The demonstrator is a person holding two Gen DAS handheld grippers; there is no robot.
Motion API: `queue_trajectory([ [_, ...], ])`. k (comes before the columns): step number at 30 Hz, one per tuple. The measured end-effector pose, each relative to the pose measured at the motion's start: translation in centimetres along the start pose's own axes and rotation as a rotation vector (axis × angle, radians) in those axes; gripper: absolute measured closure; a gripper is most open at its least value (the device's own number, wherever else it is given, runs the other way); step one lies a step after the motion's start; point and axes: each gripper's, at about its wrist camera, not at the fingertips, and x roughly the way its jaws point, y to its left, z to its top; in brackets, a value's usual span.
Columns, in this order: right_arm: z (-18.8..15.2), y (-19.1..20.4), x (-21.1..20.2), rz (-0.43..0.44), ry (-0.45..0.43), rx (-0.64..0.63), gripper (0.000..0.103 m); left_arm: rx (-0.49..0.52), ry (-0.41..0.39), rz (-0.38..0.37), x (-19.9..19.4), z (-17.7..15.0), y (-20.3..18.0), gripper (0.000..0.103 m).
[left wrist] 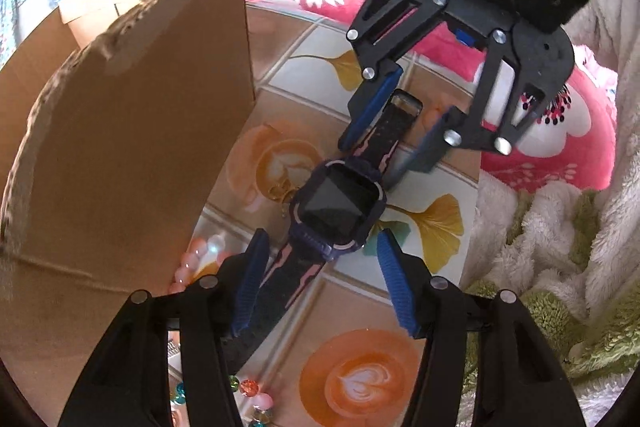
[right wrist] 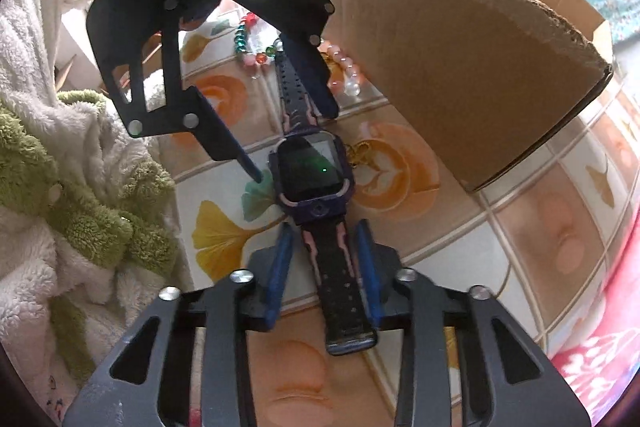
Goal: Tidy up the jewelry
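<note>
watch (right wrist: 311, 174) lies flat mid-table (right wrist: 520, 227) beside the box (right wrist: 460, 67) | left gripper (left wrist: 320, 279) open around one strap | right gripper (right wrist: 324, 267) open around the other, ready to lift

Navy watch (left wrist: 338, 205) with pink-streaked strap, brown cardboard box (left wrist: 132, 131), ginkgo-leaf tablecloth (right wrist: 224, 231)

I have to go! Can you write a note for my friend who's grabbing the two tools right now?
Left tool: open, straddling one strap of the watch, not squeezing.
Right tool: open around the other strap, pads just off it.
The watch lies flat on the patterned tablecloth, beside the cardboard box. Bead bracelets lie loose beyond it.
Done: nothing visibly put away.
Left: probably lift the watch into the box, then the bracelets.
</note>
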Motion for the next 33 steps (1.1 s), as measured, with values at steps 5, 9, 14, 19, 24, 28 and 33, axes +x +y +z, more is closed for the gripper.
queue_trajectory([
  [5, 0.3, 0.7, -0.6, -0.044, 0.008, -0.039, 0.082, -0.021, -0.001, -0.022, -0.1, 0.0, 0.3, 0.048],
  [9, 0.7, 2.6, -1.0, -0.129, 0.022, -0.112, 0.084, -0.033, -0.012, -0.028, -0.2, -0.2, 0.4, 0.048],
  [14, 1.5, 4.0, -1.9, -0.209, 0.052, -0.193, 0.084, -0.022, -0.032, -0.008, -0.2, -0.5, 0.0, 0.048],
  [19, 3.1, 5.6, -2.5, -0.278, 0.099, -0.298, 0.084, 0.017, -0.047, 0.055, 0.1, -0.5, -0.9, 0.048],
  [24, 4.6, 7.4, -2.1, -0.334, 0.147, -0.400, 0.084, 0.039, -0.076, 0.101, 0.5, -0.7, -1.6, 0.048],
  [28, 5.7, 8.5, -2.1, -0.370, 0.182, -0.475, 0.084, 0.037, -0.105, 0.115, 0.6, -0.9, -1.4, 0.048],
  [33, 6.7, 10.3, -1.9, -0.406, 0.227, -0.534, 0.084, 0.053, -0.158, 0.165, 0.4, -1.2, -1.9, 0.063],
])
